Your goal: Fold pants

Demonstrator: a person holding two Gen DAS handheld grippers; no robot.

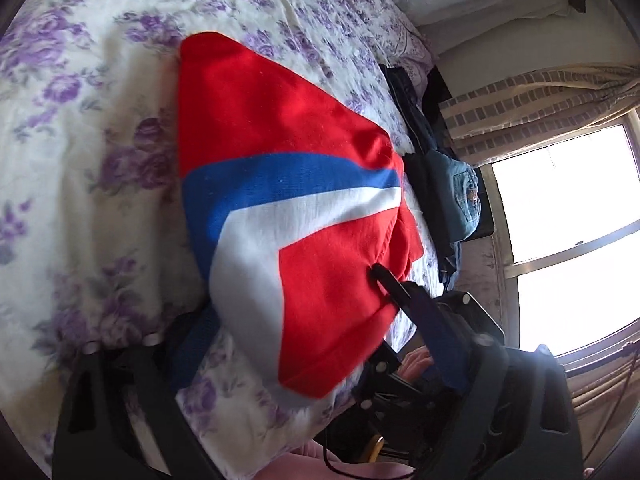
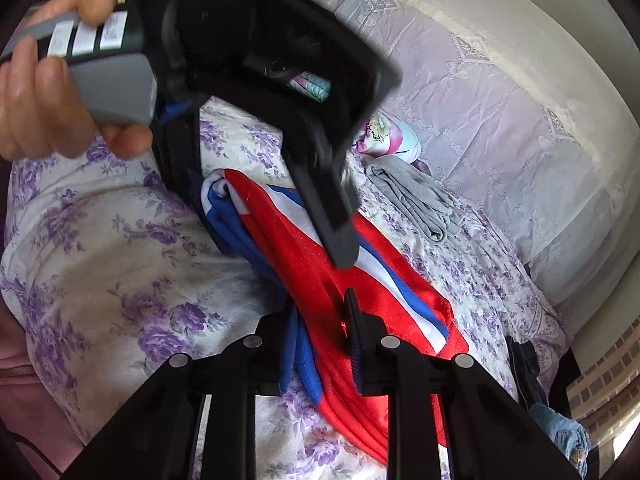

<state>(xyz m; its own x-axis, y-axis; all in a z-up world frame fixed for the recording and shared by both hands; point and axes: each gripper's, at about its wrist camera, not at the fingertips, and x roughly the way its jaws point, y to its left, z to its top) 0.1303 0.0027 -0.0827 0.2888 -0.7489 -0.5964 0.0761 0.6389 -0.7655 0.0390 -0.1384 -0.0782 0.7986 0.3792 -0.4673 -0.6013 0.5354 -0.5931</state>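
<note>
The pants (image 1: 280, 152) are red with blue and white stripes, lying folded on a purple-flowered bedsheet (image 1: 80, 120). My left gripper (image 1: 280, 328) is shut on the near edge of the pants; one finger lies under the cloth. In the right wrist view the left gripper (image 2: 280, 224) comes down from the upper left, held by a hand, and clamps the pants (image 2: 320, 272). My right gripper (image 2: 320, 320) is shut on the bunched red and blue cloth, which runs between its fingers (image 2: 354, 332). The right gripper also shows in the left wrist view (image 1: 378, 270), its tip on the red cloth.
Folded grey clothes (image 2: 416, 200) lie behind the pants, near a floral pillow (image 2: 384, 136) and a large pale lace-covered pillow (image 2: 500, 100). Dark clothes and jeans (image 1: 460, 196) are piled at the bed's right edge. A bright window (image 1: 568, 220) is at the right.
</note>
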